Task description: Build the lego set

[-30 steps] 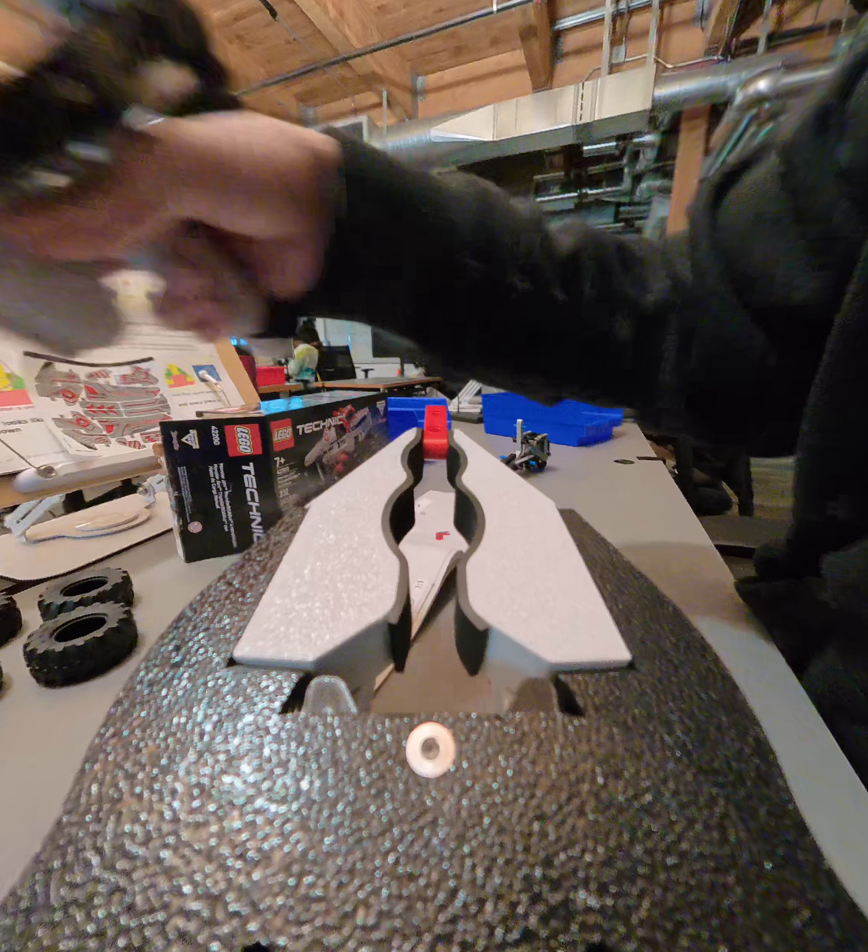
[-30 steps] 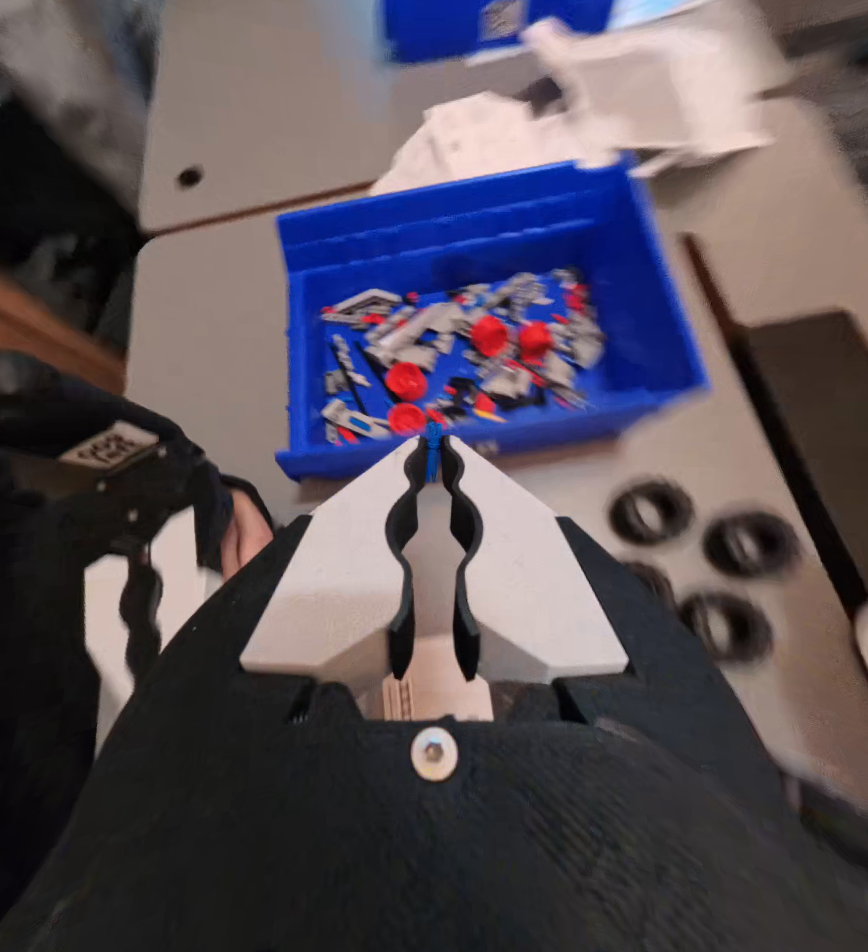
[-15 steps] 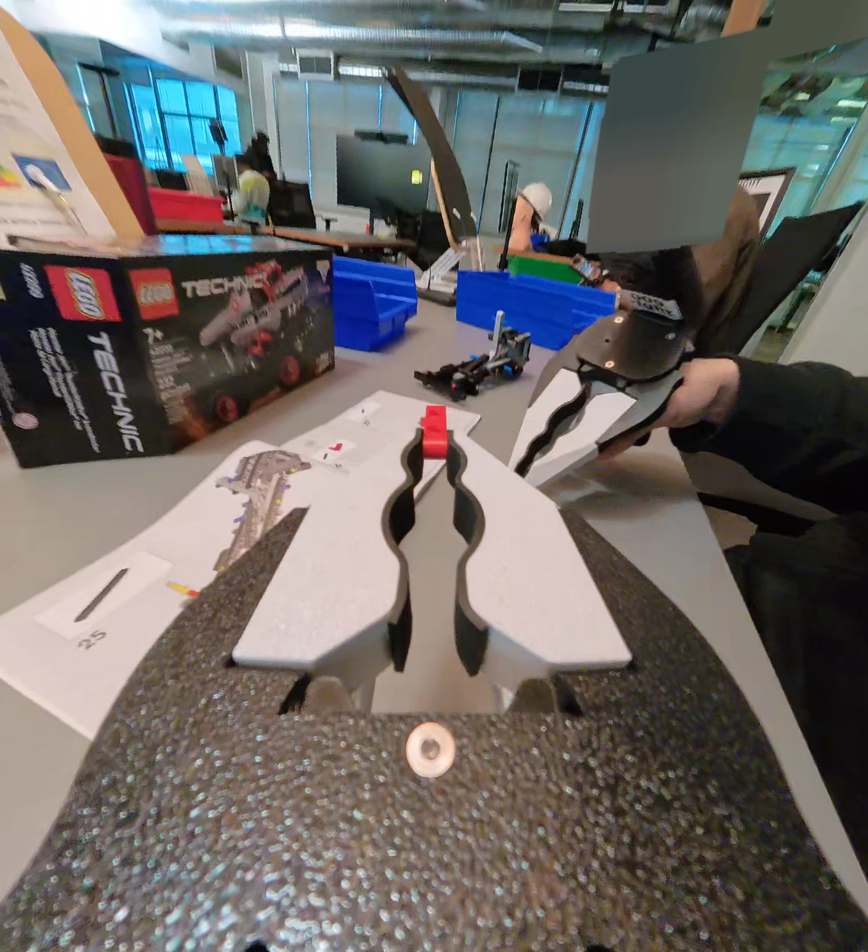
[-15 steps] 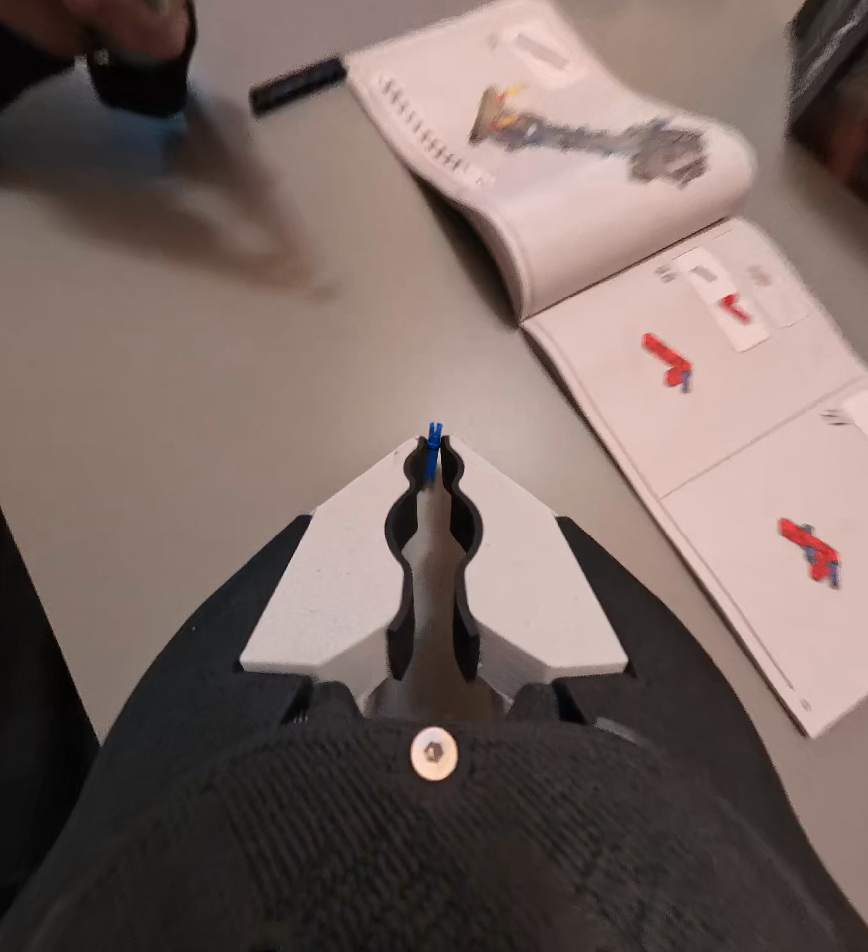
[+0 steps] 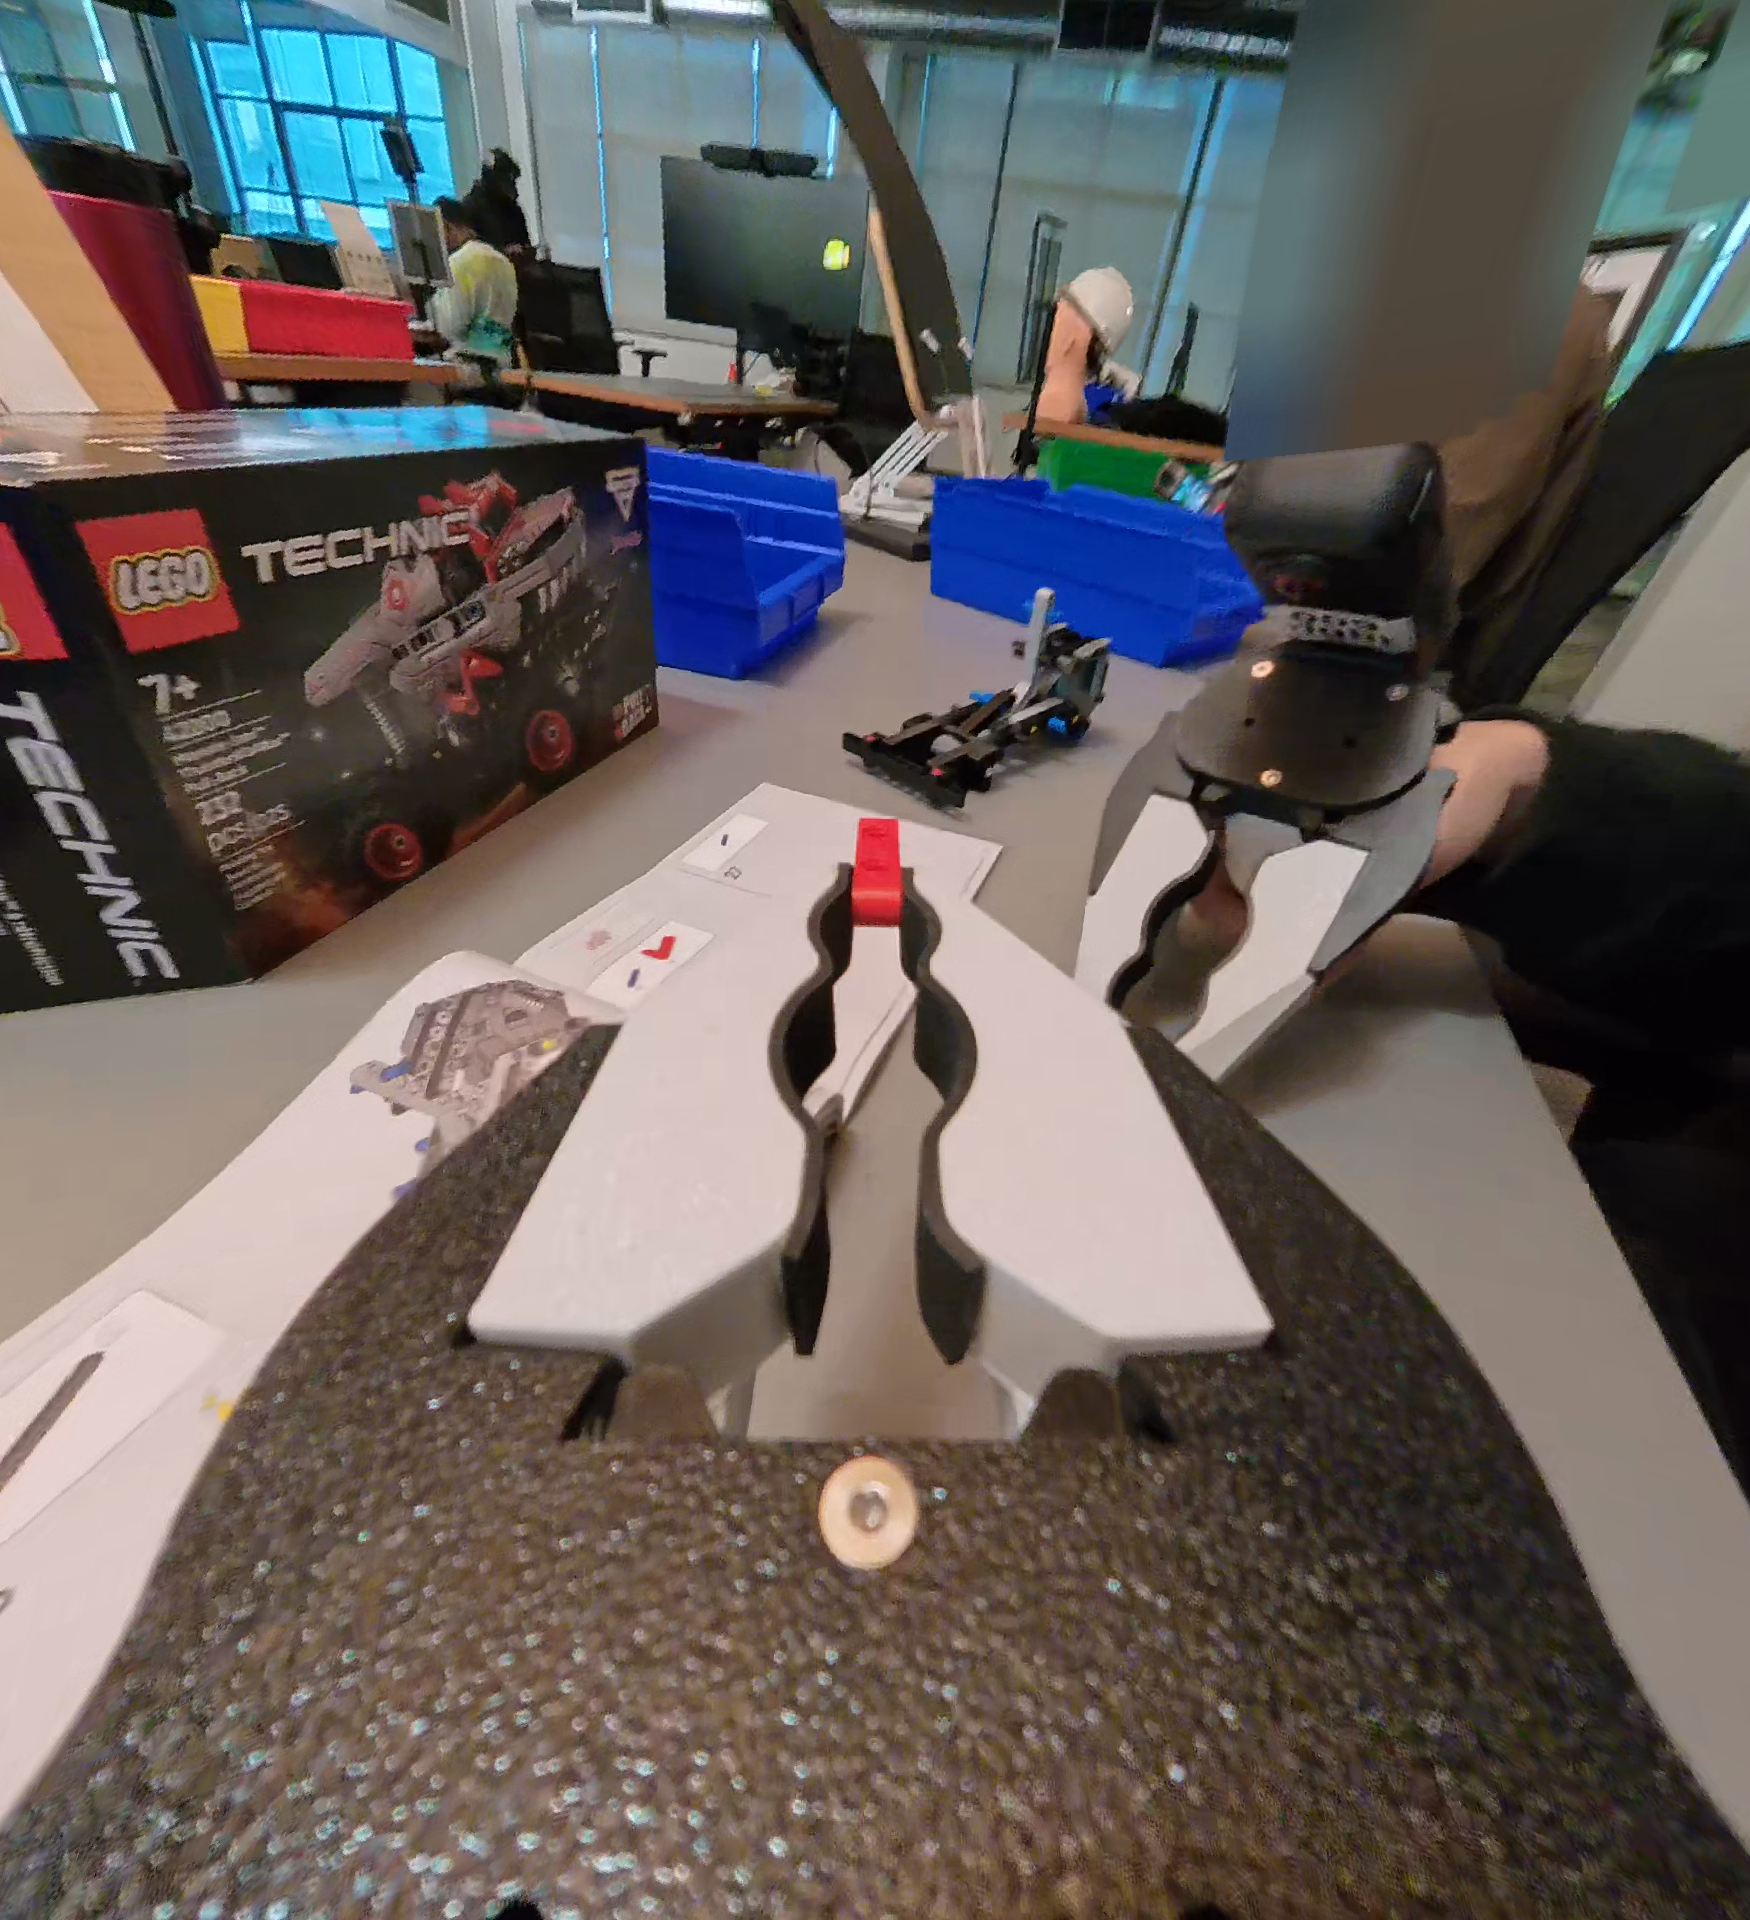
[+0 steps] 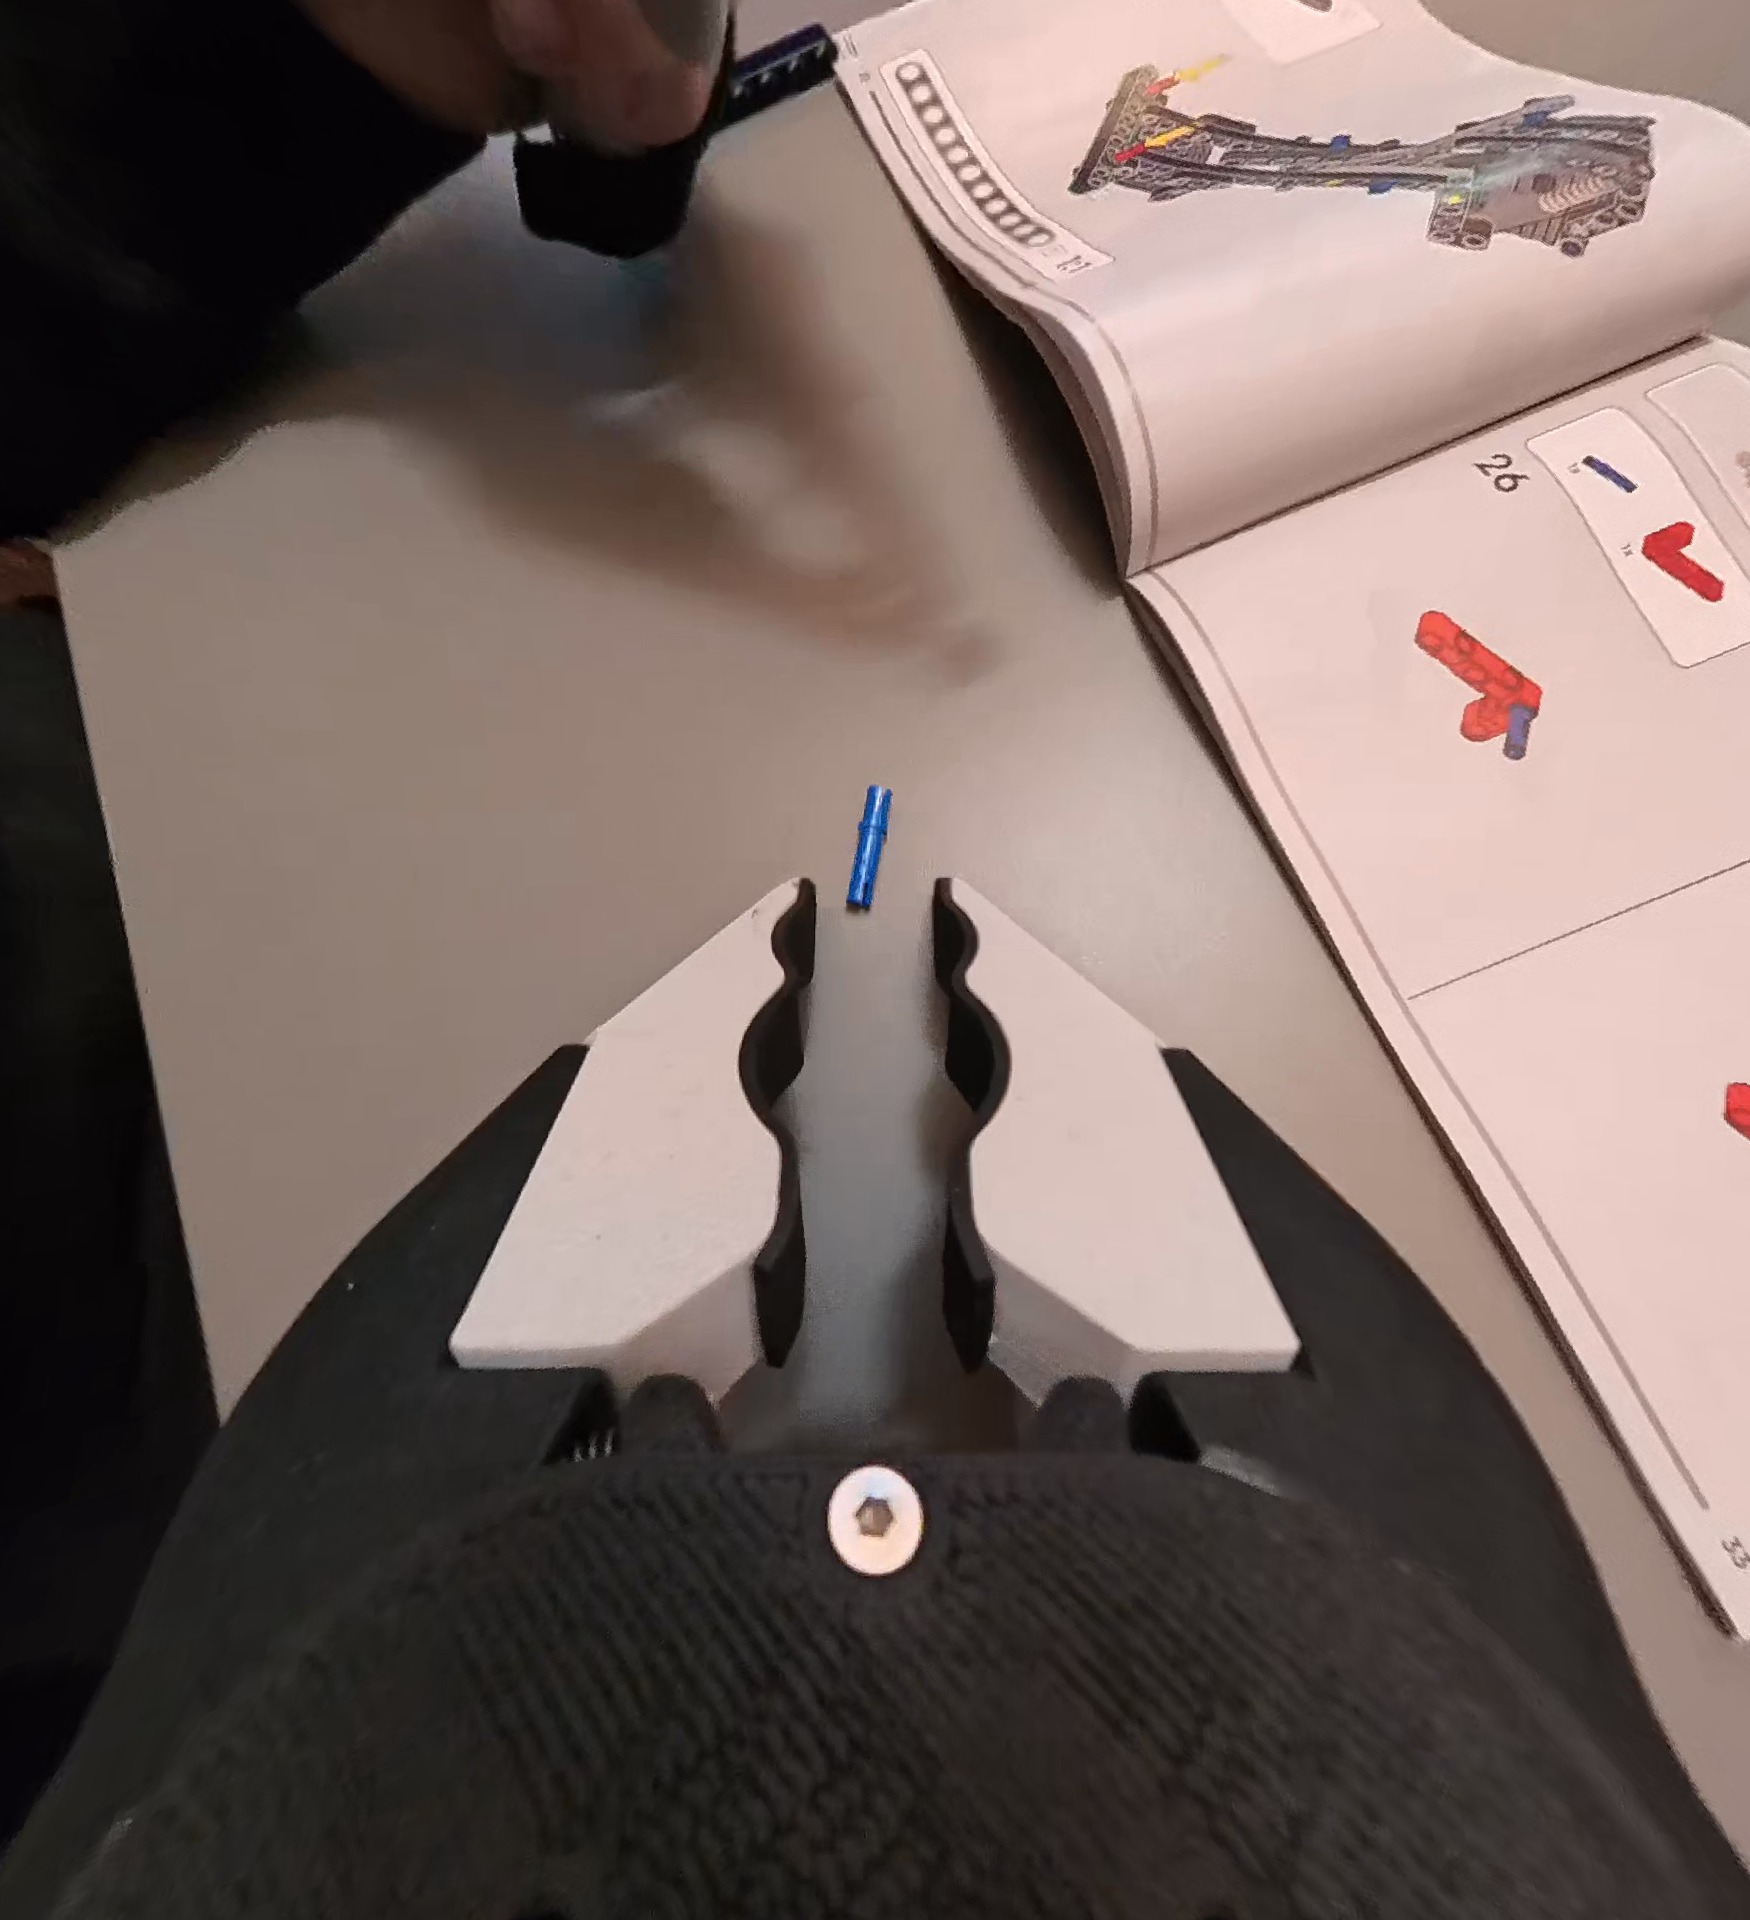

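My left gripper (image 5: 876, 883) is shut on a small red lego piece (image 5: 875, 868) and holds it above the open instruction booklet (image 5: 351, 1122). My right gripper (image 6: 871, 896) is open, low over the grey table (image 6: 455, 790); a small blue pin (image 6: 867, 847) lies on the table just past its fingertips. The right gripper also shows in the left wrist view (image 5: 1203, 935), pointing down at the table at the right. A black partly built lego chassis (image 5: 985, 722) lies farther back on the table. The booklet also shows at the right in the right wrist view (image 6: 1473, 540).
The black lego set box (image 5: 258, 675) stands at the left. Two blue bins (image 5: 746, 561) (image 5: 1079, 571) stand at the back. The table's edge runs along the right (image 5: 1598, 1299), beside the person's dark sleeve (image 5: 1660, 862). The hand holding the left gripper shows top left (image 6: 601, 94). The left gripper's tips are roughly 15 cm from the right gripper's.
My right gripper has opened and let go of the blue pin, which now lies on the table. The left gripper still holds the red piece and has shifted slightly over the booklet.
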### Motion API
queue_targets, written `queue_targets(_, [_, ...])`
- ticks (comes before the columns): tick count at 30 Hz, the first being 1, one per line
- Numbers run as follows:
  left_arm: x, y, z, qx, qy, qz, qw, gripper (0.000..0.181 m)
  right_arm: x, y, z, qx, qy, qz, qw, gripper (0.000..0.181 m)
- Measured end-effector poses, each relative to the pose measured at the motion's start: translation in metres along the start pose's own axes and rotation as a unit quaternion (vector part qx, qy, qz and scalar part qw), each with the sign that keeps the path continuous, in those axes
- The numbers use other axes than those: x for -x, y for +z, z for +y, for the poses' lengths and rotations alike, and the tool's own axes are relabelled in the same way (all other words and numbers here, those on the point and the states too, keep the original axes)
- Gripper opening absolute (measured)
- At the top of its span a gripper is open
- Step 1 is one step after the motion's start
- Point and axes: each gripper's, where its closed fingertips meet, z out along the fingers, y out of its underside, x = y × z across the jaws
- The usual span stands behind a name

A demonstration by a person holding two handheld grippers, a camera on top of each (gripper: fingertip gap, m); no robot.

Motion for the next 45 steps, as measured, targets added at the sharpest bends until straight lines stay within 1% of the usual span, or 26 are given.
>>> queue_targets(4, [-0.008,-0.003,0.004,-0.009,0.004,0.015,1.000,0.005,-0.006,-0.003,0.003,0.014,-0.022,0.028,0.999,0.019])
queue_targets(6, [-0.010,-0.008,-0.003,-0.023,0.018,0.003,1.000,0.005,-0.005,-0.002,0.003,0.015,-0.017,0.027,0.999,0.018])
queue_targets(8, [-0.018,-0.011,-0.013,-0.042,0.038,0.009,0.998,0.005,-0.001,0.000,0.001,0.014,-0.018,0.021,1.000,0.018])
queue_targets(9, [-0.020,-0.012,-0.013,-0.042,0.043,0.009,0.998,0.005,0.001,0.001,0.001,0.013,-0.021,0.018,1.000,0.018])
queue_targets(12, [-0.015,-0.013,-0.004,-0.019,0.043,-0.004,0.999,0.005,0.003,0.003,-0.001,0.009,-0.018,0.022,1.000,0.018])
queue_targets(16, [-0.014,-0.017,-0.008,-0.033,0.035,-0.006,0.999,0.005,-0.002,0.004,-0.001,0.018,-0.033,0.054,0.998,0.013])
queue_targets(17, [-0.014,-0.017,-0.008,-0.035,0.034,-0.007,0.999,0.005,-0.004,0.004,-0.002,0.017,-0.039,0.066,0.997,0.017])
queue_targets(18, [-0.013,-0.018,-0.008,-0.036,0.031,-0.008,0.999,0.005,-0.005,0.003,-0.002,0.018,-0.044,0.073,0.996,0.025])
queue_targets(19, [-0.013,-0.018,-0.007,-0.036,0.028,-0.010,0.999,0.005,-0.004,0.003,-0.002,0.019,-0.049,0.071,0.996,0.028])
queue_targets(24, [-0.009,-0.017,-0.004,-0.031,0.017,-0.021,0.999,0.005,0.001,0.004,-0.001,0.014,-0.050,0.074,0.996,0.015])
queue_targets(29, [-0.007,-0.017,-0.003,-0.031,0.019,-0.029,0.999,0.005,0.003,0.001,0.001,0.012,-0.085,0.087,0.992,0.010])
queue_targets(35, [-0.008,-0.017,-0.003,-0.035,0.019,-0.028,0.999,0.005,0.003,0.005,-0.003,-0.009,-0.052,0.091,0.994,0.010])
queue_targets(41, [-0.007,-0.016,-0.001,-0.032,0.025,-0.030,0.999,0.004,0.005,0.007,-0.003,-0.016,-0.053,0.081,0.995,0.003])
queue_targets(45, [-0.009,-0.015,0.000,-0.027,0.037,-0.031,0.998,0.004,0.002,0.009,-0.005,-0.015,-0.063,0.072,0.995,0.002])
